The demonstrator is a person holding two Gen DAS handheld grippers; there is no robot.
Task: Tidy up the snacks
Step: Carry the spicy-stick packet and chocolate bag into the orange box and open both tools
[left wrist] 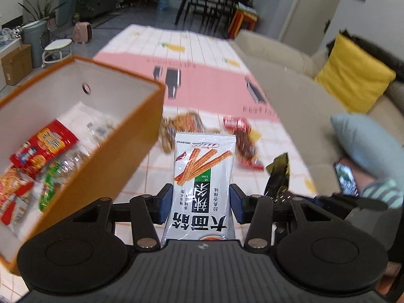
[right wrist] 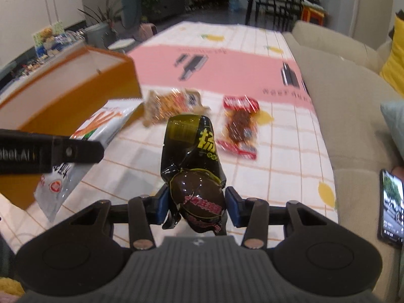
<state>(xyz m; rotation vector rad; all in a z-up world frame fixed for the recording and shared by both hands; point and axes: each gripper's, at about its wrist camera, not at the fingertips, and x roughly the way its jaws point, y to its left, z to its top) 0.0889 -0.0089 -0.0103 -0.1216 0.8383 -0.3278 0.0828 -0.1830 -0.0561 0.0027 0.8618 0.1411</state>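
Observation:
My left gripper (left wrist: 200, 203) is shut on a white spicy-stick snack packet (left wrist: 202, 176), held above the table just right of an orange box (left wrist: 111, 151). The box holds several snack packs (left wrist: 43, 149). My right gripper (right wrist: 197, 204) is shut on a dark brown snack packet (right wrist: 192, 156) with yellow lettering, held above the table. In the right wrist view the white packet (right wrist: 83, 139) and the left gripper's finger (right wrist: 63, 152) show at the left, in front of the orange box (right wrist: 75, 80). An orange-brown packet (right wrist: 171, 104) and a red packet (right wrist: 241, 126) lie on the table beyond.
The table has a pink and white checked cloth (right wrist: 227, 63). A beige sofa (right wrist: 348, 101) runs along the right, with a yellow cushion (left wrist: 353, 75) and a blue cushion (left wrist: 366, 146). A phone (right wrist: 391, 207) lies at the right. Dining chairs stand at the far end.

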